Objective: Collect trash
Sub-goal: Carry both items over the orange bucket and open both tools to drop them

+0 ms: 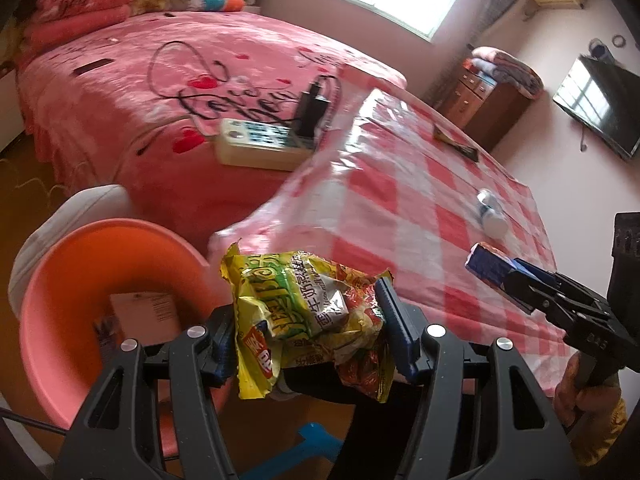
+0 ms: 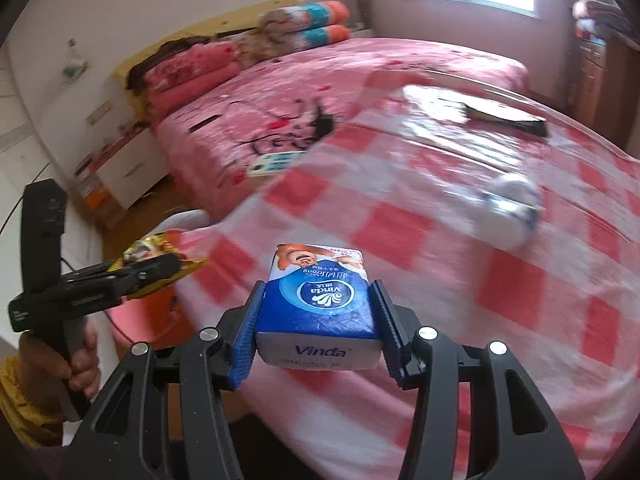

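Left gripper (image 1: 308, 320) clamps a crumpled yellow snack wrapper (image 1: 308, 316) just past the near edge of the checked tablecloth (image 1: 400, 200), with the orange bin (image 1: 80, 280) open beside and below it. Right gripper (image 2: 316, 320) grips a blue Vinda tissue pack (image 2: 318, 300) between both pads above the cloth's near corner. A small white bottle (image 1: 491, 216) lies further in on the cloth; the floor gap between table and bed (image 1: 160, 80) is narrow.

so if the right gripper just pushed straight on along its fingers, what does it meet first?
Probably the checked tablecloth: the right gripper, shut on the tissue pack, angles down at bare cloth. The white bottle lies off to the right.
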The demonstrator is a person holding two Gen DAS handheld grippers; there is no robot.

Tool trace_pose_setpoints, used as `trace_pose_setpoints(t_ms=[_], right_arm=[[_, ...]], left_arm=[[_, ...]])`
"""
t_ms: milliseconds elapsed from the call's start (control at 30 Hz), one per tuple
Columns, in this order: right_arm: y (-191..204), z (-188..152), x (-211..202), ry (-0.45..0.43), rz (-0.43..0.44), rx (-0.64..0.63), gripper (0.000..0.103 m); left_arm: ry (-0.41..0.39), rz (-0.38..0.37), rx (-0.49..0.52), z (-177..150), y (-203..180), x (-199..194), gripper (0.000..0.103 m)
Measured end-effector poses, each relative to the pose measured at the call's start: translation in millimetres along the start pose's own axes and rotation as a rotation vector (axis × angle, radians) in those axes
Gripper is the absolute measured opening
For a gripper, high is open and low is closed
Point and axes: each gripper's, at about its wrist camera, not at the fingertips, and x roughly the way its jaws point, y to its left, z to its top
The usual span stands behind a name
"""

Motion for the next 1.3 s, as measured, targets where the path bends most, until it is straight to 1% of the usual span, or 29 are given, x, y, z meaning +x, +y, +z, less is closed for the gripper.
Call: trace_pose_setpoints(t_ms=[267,433,500,600,667,700,733,767,800,867,1067,1300], right_arm=[[74.3,17.8,35.9,0.067,0.145,-0.109,0.053],[115.1,24.7,56.8,0.104,0.209,-0.166,0.053],[130.0,26.4,65.1,0.116,0.232,-0.187,0.053],[153.9,28.9,77.6,0.12,0.264,-0.22,0.053],[167.5,30.4,88.0,0.13,0.314,-0.236,0.054],[171.3,30.6,92.8,0.137,0.33,-0.233,0.056],[171.8,30.4,95.1,0.141,0.336,-0.224,0.063],[173.7,30.4,99.2,0.148,0.343,-0.211,0.067],[172.7,30.1,102.4,0.151,0.354,-0.188,0.068],[168.5,28.4,103.8,0.154,0.355,-0.16,0.076],[145.0,24.5,94.6,0.126,0.294,-0.107,0.088],[120.0,21.2,83.2,0.109,0.25,-0.068,0.089]], left_arm=[[-0.02,0.074,-0.089,-6.5,52.3,-14.7,0.061],[-0.013,0.13,-0.156,-14.4,92.4,-14.6,0.061],[0.002,0.162,-0.177,-17.4,105.8,-11.6,0.062],[0.035,0.222,-0.237,-21.7,130.8,-7.3,0.069],[0.031,0.253,-0.273,-23.3,144.8,-9.6,0.076],[0.026,0.267,-0.285,-23.7,150.3,-11.5,0.077],[0.021,0.279,-0.293,-23.3,155.5,-13.7,0.078],[0.017,0.288,-0.298,-23.1,158.9,-15.3,0.078],[0.012,0.298,-0.301,-22.9,161.7,-17.6,0.079],[-0.002,0.317,-0.297,-21.6,165.1,-21.4,0.081],[-0.001,0.326,-0.284,-19.8,162.9,-19.1,0.082],[0.005,0.316,-0.226,-15.7,140.5,-14.0,0.082]])
